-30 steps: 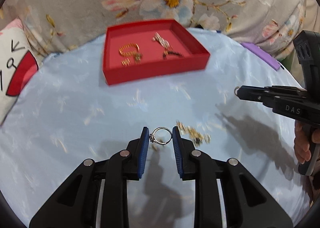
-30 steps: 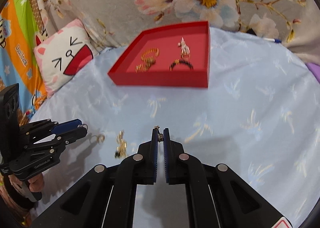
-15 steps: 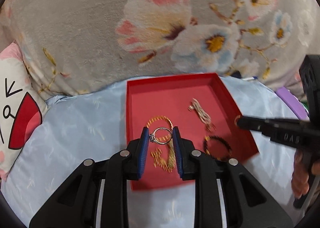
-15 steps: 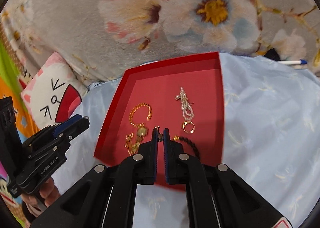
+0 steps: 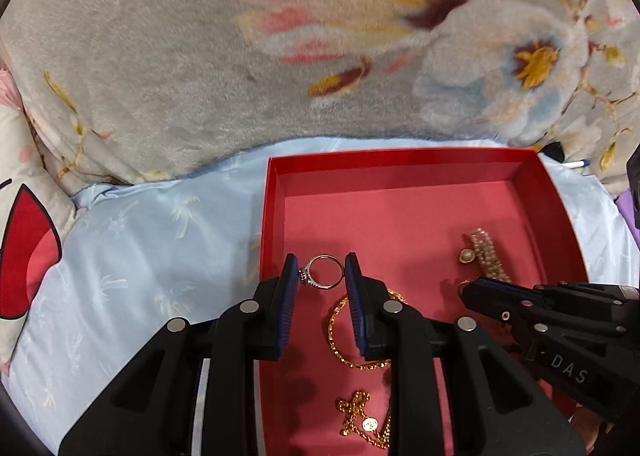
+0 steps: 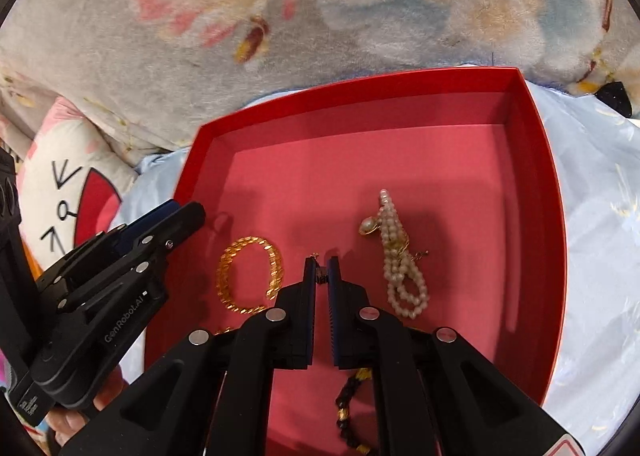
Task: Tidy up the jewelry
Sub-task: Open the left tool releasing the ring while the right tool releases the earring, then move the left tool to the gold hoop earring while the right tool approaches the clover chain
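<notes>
Both wrist views look closely down (from opposite sides) into the red tray [image 5: 400, 160] [image 6: 360, 96].

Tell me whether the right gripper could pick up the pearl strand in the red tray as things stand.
Probably not yet. The right gripper is shut on a small gold piece, so its jaws are occupied. Otherwise the pearl strand lies uncovered just right of its tips in the red tray.

The far half of the red tray [image 6: 536, 216] floor lies bare. Nearer, a pearl strand [image 6: 400, 256] crowds its right side, a gold chain [image 6: 248, 272] its left; a floral blanket [image 6: 280, 36] rises behind the tray.
</notes>
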A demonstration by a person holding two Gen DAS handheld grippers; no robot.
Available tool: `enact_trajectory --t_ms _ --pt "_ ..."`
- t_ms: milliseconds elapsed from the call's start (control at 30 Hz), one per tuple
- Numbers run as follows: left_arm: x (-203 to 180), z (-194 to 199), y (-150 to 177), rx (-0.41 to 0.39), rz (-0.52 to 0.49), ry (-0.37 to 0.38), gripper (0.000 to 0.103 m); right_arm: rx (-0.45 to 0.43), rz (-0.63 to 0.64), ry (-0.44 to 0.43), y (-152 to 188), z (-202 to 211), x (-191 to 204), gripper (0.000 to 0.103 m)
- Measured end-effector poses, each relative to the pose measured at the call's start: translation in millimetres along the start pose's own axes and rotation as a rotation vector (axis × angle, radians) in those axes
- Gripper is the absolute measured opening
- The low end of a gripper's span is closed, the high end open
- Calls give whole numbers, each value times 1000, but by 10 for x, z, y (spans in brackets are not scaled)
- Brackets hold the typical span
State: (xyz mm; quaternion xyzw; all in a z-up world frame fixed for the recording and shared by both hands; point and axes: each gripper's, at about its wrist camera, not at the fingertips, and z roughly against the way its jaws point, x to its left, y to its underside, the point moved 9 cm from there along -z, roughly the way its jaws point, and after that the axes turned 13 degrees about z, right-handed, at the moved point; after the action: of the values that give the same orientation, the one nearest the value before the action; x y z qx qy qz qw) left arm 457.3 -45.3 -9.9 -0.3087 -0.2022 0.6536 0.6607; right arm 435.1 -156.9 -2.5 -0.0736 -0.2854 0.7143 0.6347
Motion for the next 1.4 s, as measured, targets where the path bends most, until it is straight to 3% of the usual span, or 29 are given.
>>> enact_trajectory --t_ms 200,400,467,700,1067,1400 --pt "51 -34 25 9 42 1 30 -61 50 76 -13 160 -10 13" --pt "124 244 101 -39 43 7 40 -155 94 102 95 587 63 20" --pt "181 379 161 -54 45 -1 47 -180 106 102 225 753 102 20" --pt "408 915 669 -65 57 14 48 -234 177 142 875 1261 254 31" --pt "546 1270 1770 33 29 33 49 -184 255 172 2024 1525 573 32" --pt "465 1550 2376 29 -18 52 57 -105 348 92 2527 1265 1090 32"
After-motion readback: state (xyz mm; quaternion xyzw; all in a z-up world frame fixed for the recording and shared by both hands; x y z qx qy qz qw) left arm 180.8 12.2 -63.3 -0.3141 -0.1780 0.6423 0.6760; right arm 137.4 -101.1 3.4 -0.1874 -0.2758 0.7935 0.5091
